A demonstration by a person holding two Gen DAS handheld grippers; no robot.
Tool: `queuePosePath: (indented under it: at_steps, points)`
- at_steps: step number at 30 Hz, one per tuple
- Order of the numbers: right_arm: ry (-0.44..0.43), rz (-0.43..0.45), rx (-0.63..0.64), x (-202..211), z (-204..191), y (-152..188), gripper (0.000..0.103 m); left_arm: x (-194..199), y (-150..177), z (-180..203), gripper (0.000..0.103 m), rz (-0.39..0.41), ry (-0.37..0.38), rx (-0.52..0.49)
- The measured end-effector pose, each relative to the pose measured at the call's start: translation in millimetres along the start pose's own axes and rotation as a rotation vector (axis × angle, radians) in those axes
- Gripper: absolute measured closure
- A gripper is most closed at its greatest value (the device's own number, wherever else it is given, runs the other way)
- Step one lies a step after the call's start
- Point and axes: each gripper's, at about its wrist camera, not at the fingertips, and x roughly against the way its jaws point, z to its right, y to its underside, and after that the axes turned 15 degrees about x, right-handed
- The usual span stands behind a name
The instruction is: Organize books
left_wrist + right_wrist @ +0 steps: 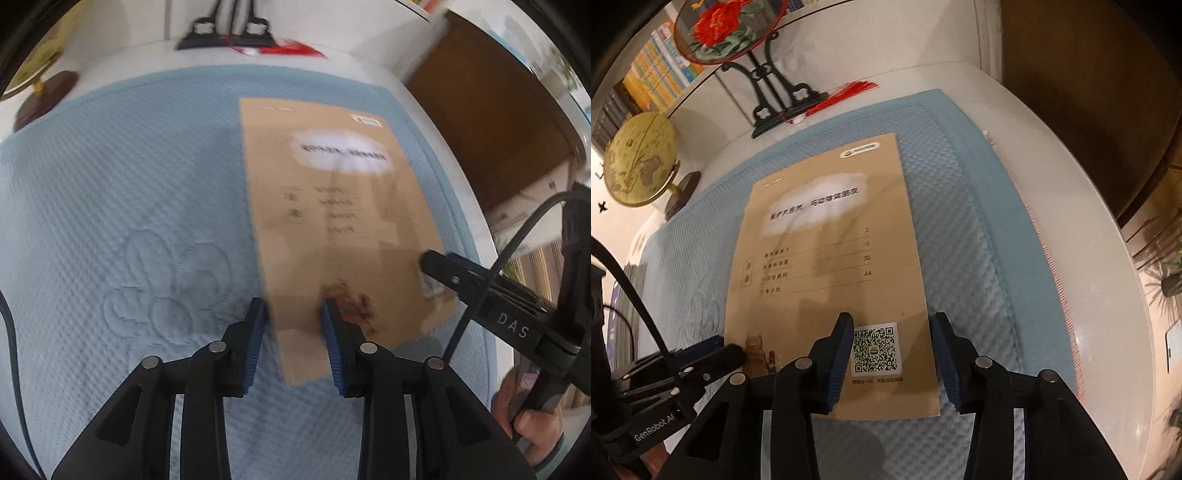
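Both grippers pointed down at the near edge of a thin tan book (827,280) lying flat on a blue quilted mat (964,229): the left gripper (293,321) straddled its near left corner, the right gripper (892,354) its near right corner, each with jaws apart and clamping nothing. It looked light, bendy and hard to lift off the soft mat, so I judged a pinch at the near edge best. Beyond it lay open mat, then a black stand (775,99) and a globe (641,158) near the wall.
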Motion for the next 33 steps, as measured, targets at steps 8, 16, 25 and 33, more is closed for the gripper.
queuePosePath:
  at_steps: [8, 16, 25, 33]
  points:
    - [-0.095, -0.036, -0.008, 18.0, -1.1, 35.6, 0.059, 18.7, 36.7, -12.0, 0.074, -0.081, 0.038, -0.004]
    - [-0.098, -0.063, 0.048, 42.8, -11.9, 90.0, 0.06, 27.4, 91.1, -14.7, 0.074, -0.173, 0.077, -0.038]
    - [-0.11, -0.037, 0.006, 40.9, -7.0, 87.7, 0.057, 18.0, 87.0, -11.0, 0.073, -0.122, 0.084, -0.013]
    - [-0.33, 0.024, -0.114, 65.6, 11.9, 88.3, 0.057, 37.5, 89.5, -53.4, 0.072, -0.113, 0.147, 0.046]
